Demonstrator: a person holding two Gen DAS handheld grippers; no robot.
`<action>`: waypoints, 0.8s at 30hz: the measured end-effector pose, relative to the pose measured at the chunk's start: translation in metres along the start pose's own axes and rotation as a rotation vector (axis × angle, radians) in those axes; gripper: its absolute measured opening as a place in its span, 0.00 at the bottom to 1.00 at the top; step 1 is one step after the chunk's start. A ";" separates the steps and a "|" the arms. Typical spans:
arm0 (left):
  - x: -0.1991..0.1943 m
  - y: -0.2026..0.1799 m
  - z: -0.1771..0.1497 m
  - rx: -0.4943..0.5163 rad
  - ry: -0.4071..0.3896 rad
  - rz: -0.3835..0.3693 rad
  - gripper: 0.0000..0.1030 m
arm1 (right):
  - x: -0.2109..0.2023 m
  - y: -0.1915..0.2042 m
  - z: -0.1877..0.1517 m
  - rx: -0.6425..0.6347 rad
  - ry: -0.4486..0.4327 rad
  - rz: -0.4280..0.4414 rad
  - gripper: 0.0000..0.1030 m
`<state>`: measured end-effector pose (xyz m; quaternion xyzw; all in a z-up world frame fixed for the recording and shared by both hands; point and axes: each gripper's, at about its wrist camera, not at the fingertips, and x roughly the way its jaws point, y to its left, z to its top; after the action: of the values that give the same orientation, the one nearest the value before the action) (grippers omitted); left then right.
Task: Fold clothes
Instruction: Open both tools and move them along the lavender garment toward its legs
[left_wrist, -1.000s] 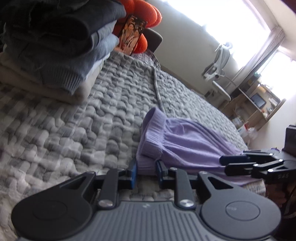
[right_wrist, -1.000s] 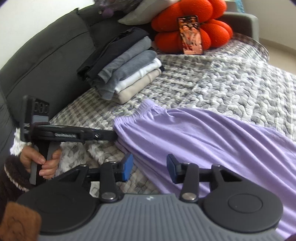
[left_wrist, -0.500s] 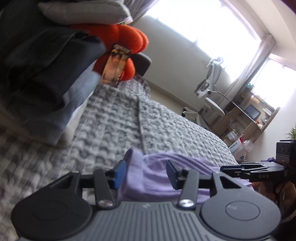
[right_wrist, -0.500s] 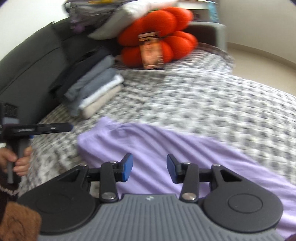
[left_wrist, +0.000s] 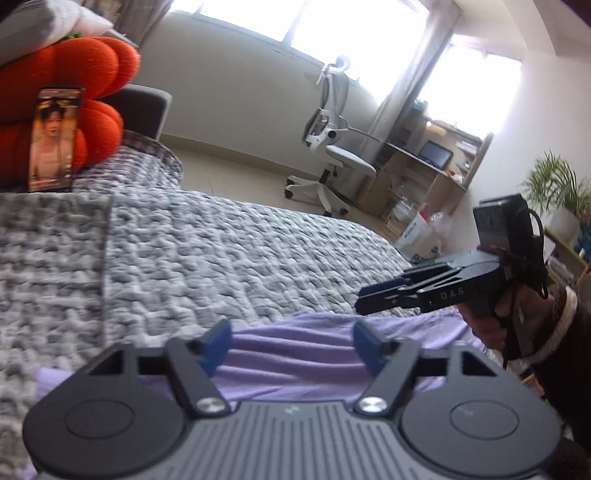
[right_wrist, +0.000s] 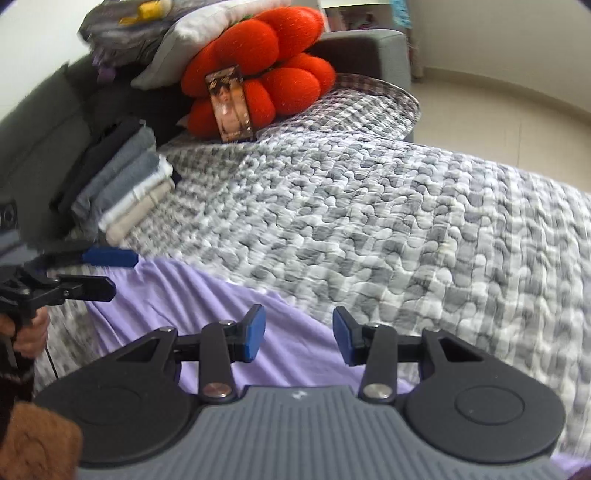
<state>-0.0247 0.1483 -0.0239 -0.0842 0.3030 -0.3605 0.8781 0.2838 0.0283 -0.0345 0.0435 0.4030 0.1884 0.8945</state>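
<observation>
A lilac garment (right_wrist: 207, 295) lies spread flat on the grey quilted bed cover (right_wrist: 406, 221). My left gripper (left_wrist: 291, 345) hovers just above its rumpled end (left_wrist: 295, 360). Its jaws are opening wide, and the blue pads press on nothing. In the right wrist view the left gripper (right_wrist: 109, 273) shows at the garment's left end, held by a hand. My right gripper (right_wrist: 299, 336) hangs over the middle of the cloth, half open with nothing between its pads. It also appears at the right of the left wrist view, right gripper (left_wrist: 380, 295).
A stack of folded clothes (right_wrist: 122, 192) sits against the dark sofa back (right_wrist: 37, 129). An orange cushion (right_wrist: 258, 74) props up a phone (right_wrist: 231, 107). Past the bed stand a white office chair (left_wrist: 332, 147), a desk (left_wrist: 424, 166) and a plant (left_wrist: 554, 184).
The left jaws widened from nearly closed at the lilac waistband to wide apart. Both grippers slid across the bed, and the left view swung from the folded stack toward the room.
</observation>
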 end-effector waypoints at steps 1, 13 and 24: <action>0.006 -0.003 -0.002 0.012 0.004 -0.001 0.84 | 0.002 -0.001 -0.001 -0.033 0.001 -0.005 0.44; 0.038 -0.031 -0.009 0.031 0.004 -0.045 0.88 | 0.019 -0.008 -0.011 -0.179 -0.016 0.077 0.27; 0.051 -0.033 -0.017 -0.014 0.045 -0.059 0.94 | 0.013 -0.010 -0.020 -0.181 -0.036 0.098 0.04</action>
<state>-0.0252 0.0912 -0.0492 -0.0911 0.3228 -0.3861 0.8593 0.2804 0.0224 -0.0594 -0.0143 0.3654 0.2668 0.8917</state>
